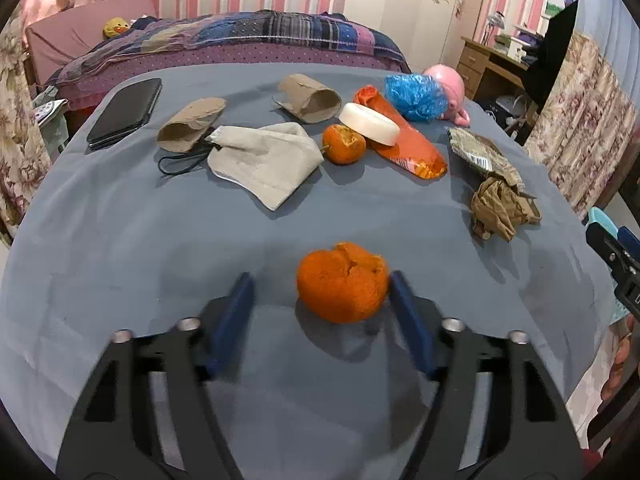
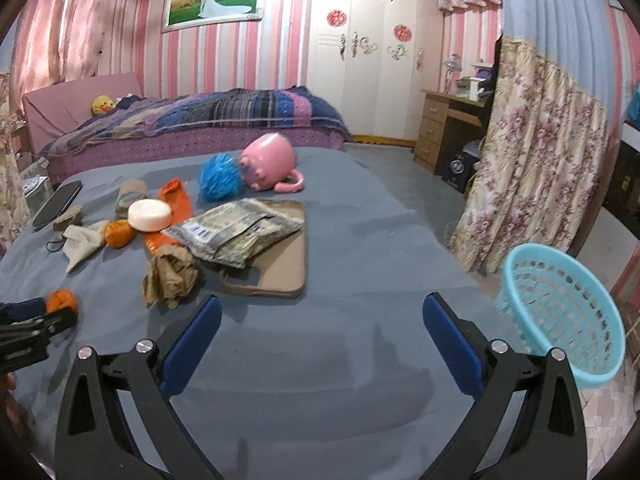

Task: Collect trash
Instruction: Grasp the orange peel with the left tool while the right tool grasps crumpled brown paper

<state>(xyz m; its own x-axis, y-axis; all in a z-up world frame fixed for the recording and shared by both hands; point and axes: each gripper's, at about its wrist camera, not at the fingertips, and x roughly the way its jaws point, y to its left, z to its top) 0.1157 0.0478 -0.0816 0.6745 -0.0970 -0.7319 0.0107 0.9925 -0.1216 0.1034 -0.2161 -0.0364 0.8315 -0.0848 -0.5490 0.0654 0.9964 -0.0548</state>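
Left wrist: your left gripper (image 1: 320,284) brackets orange peel (image 1: 342,282) on blue tablecloth (image 1: 120,240); right pad touches, left pad apart, no clamp. Right gripper (image 2: 322,308) wide apart, nothing between; basket (image 2: 560,312) beside table edge.

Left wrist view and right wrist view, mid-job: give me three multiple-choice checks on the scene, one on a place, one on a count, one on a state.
1. Where does the white soap bar lie?
A. on the orange wrapper
B. inside the blue basket
C. on the black phone

2. How many orange peels lie on the grey sheet?
A. one
B. two
C. four

3. How does the pink mug lie?
A. upright
B. tipped on its side
C. stacked on the soap bar

Answers:
1 A: the bar rests across the wrapper's upper half.
2 B: a near peel sits between the left gripper jaws, a far peel beside the cloth mask.
3 B: its handle lies on the sheet.
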